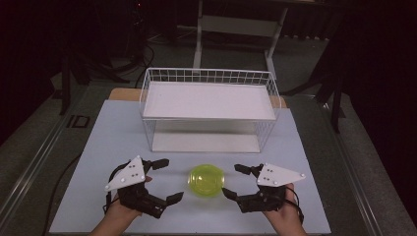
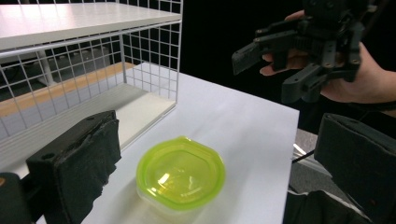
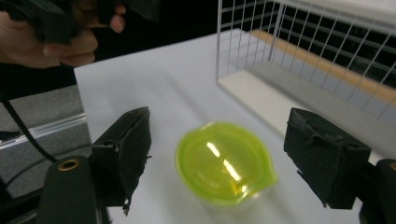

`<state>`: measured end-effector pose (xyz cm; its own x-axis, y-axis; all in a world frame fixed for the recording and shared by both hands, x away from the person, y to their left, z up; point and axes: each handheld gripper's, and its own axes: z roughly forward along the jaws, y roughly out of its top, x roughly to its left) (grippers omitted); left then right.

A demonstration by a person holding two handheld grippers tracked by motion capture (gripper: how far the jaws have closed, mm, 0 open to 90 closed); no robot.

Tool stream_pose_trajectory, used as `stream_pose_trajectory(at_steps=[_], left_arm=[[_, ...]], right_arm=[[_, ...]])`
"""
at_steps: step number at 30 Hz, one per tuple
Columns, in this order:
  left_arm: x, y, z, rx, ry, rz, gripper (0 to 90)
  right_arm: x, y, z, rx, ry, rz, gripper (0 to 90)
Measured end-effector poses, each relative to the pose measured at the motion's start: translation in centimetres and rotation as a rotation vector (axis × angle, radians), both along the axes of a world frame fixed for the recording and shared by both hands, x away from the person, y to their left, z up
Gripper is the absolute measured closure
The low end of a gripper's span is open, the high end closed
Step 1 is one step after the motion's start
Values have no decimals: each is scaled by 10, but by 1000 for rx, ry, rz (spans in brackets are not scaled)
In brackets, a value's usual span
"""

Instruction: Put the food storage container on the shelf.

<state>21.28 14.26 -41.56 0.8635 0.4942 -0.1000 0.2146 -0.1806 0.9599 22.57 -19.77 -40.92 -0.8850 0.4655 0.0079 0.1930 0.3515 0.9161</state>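
Looking down from the high view: 2 hands at the near table edge, left gripper (image 1: 163, 180) and right gripper (image 1: 235, 181) flanking a green-lidded container (image 1: 206, 180) on the white table (image 1: 113, 142). Both gripper views add the gap: lid sits between the spread pads, untouched. Jaws wide, holding nothing. Wire shelf (image 1: 209, 101) beyond.

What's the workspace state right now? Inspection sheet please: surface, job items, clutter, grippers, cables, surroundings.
Surface: white table top, bare around the work.
Job's things: green-lidded container on the table, lid on, between the two grippers, untouched; white wire shelf rack behind it, both shelves bare.
Clutter: nothing seen.
Grippers: left gripper and right gripper open, flanking the container, holding nothing.
Cables: one black cable trails off the table's left edge.
Surroundings: dark room, grey floor, a white frame behind.
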Motion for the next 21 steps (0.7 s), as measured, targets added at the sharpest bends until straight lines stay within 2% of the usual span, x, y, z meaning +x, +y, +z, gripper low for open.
stream_pose_trajectory(at_steps=[2, 4, 5, 6, 7, 8, 9, 10, 11, 14, 15, 17, 18, 21], left_arm=[[6, -5, 1, 14, 14, 7, 11], [10, -11, 1, 18, 8, 20, 11], [13, -15, 1, 13, 19, 14, 11], [16, -18, 0, 21, 29, 13, 11], [19, -22, -2, 25, 42, 14, 11], [23, -26, -4, 25, 52, 25, 11], [26, -28, -6, 29, 65, 30, 11], [30, -30, -9, 25, 86, 37, 11], [36, -32, -13, 19, 115, 44, 11], [42, -33, -18, 20, 142, 57, 12], [45, -33, -21, 20, 166, 50, 12], [48, -34, -26, 25, 180, 67, 12], [51, -36, -31, 43, 190, 72, 12], [53, -37, -36, 52, 202, 77, 42]], right_arm=[[8, 5, 0, -9, -27, 1, 228], [11, 6, -1, -2, -20, -4, 227], [17, 8, -3, -21, 1, -46, 227], [17, 8, -3, -21, 1, -46, 227], [19, 8, -4, -43, 16, -74, 227], [22, 9, -5, -40, 41, -79, 225], [26, 9, -7, -26, 88, -78, 195], [29, 9, -9, -26, 99, -90, 164], [35, 9, -14, -15, 136, -94, 124], [39, 9, -19, 1, 147, -116, 125], [42, 10, -24, -10, 156, -134, 147], [43, 11, -27, -8, 158, -145, 149], [45, 14, -33, -31, 166, -152, 170], [47, 16, -39, -38, 175, -162, 188]])
